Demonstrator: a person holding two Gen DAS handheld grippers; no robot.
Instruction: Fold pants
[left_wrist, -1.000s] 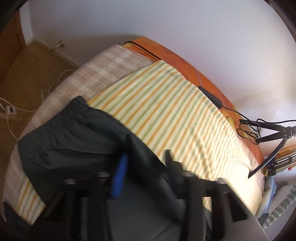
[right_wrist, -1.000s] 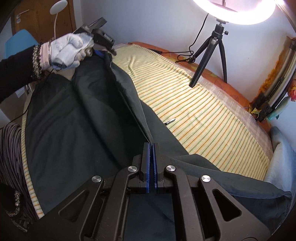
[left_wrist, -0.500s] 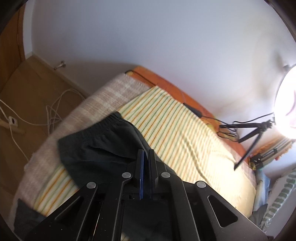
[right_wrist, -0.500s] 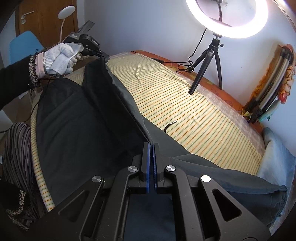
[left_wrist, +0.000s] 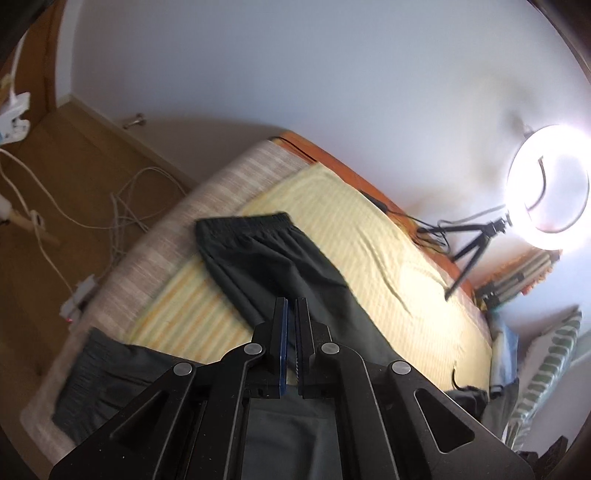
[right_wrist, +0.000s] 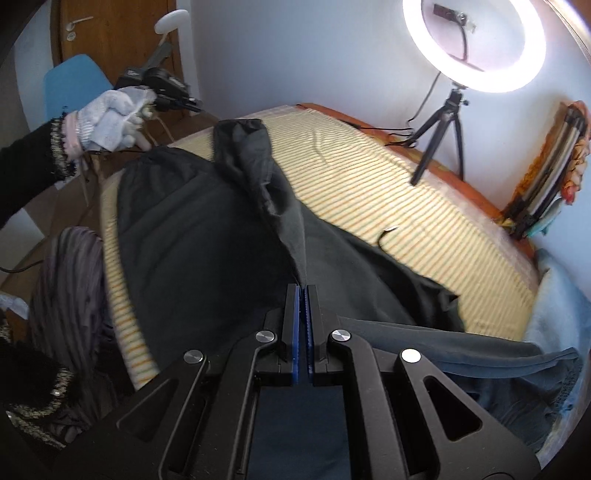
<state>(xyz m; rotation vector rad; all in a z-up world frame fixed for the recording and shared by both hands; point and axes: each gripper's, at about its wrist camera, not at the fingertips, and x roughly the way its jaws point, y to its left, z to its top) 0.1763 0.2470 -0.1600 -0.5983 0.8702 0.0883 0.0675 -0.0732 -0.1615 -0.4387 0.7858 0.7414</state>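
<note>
**Dark pants half-folded on the striped bed**

The dark pants (right_wrist: 207, 236) lie across the yellow-striped bed (right_wrist: 369, 184), one waistband end flopped over on top. The right hand-held gripper (right_wrist: 303, 295) is clenched on a ridge of the pants fabric, pulling it up into a peak. The left hand-held gripper (left_wrist: 291, 306), carried by a white-gloved hand (right_wrist: 110, 118), is clenched on nothing and is off the cloth. A lit ring light (right_wrist: 472, 40) stands on a tripod at the far side of the bed.
</note>
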